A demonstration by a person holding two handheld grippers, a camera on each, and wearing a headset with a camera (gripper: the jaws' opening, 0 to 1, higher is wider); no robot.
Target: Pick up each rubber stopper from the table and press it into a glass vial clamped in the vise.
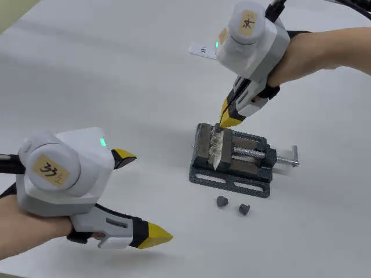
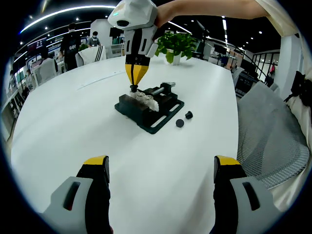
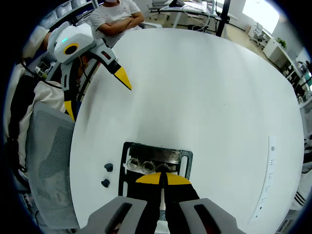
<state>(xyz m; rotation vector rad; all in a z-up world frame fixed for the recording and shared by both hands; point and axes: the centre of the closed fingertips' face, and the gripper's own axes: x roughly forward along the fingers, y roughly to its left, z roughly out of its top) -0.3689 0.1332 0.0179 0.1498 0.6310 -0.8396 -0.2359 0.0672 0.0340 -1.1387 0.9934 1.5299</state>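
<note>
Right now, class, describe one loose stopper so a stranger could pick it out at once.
Find the dark vise on the white table. Two small dark stoppers lie loose before its base. Pick the stopper on the side toward the open left claw; the other stopper lies nearer the vise's handle.

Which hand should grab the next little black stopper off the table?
Probably left: the left gripper is open and free; the right gripper is shut on a stopper at the vise.
</note>
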